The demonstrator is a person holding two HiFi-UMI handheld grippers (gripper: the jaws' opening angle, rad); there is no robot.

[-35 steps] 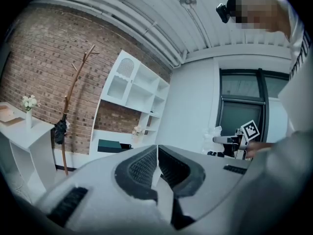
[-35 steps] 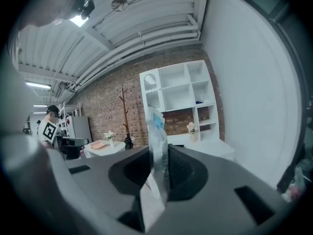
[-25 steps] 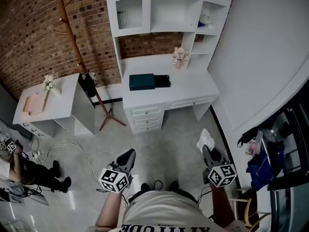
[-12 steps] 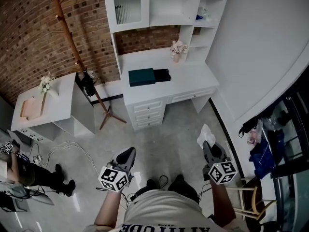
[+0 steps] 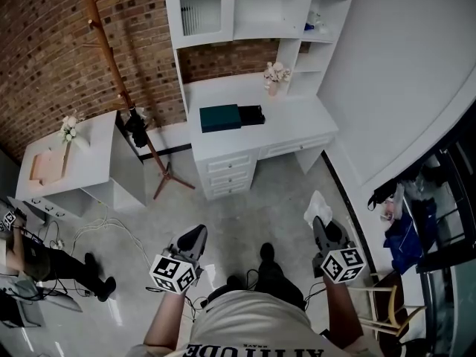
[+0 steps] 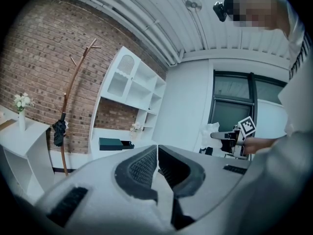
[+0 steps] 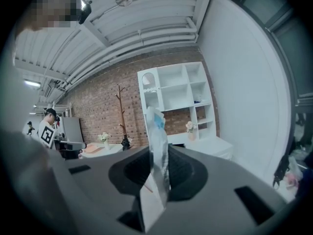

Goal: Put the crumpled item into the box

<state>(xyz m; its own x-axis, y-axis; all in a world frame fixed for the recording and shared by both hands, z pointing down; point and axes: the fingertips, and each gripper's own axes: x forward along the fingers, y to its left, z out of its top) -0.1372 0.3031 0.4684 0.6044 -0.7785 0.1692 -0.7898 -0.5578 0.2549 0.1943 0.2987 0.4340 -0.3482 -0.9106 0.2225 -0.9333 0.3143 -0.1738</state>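
**Crumpled item clamped in the right gripper, box well away on the desk**

Head view: the right gripper [image 5: 320, 227] carries the white crumpled item [image 5: 317, 209] over the floor [image 5: 245, 210]. It is well apart from the dark box [image 5: 220, 117], which lies on the white desk [image 5: 297, 125]. The jaws cover the item's lower part. The left gripper [image 5: 195, 234] points forward alongside, and its jaws are too small to read from here. The person [image 5: 253, 326] is cut off by the bottom edge.

Left gripper view: the jaws are together with their tips touching and nothing between them. The box shows small on the desk beyond. A darker piece sits at its right end, and I cannot tell whether that is part of the box.

Right gripper view: the jaws are clamped on the crumpled item. It stands upright as a thin white strip with a blue patch near the top, and its lower end is lost between the pads. The strip blocks the middle of the desk, hiding the box here.
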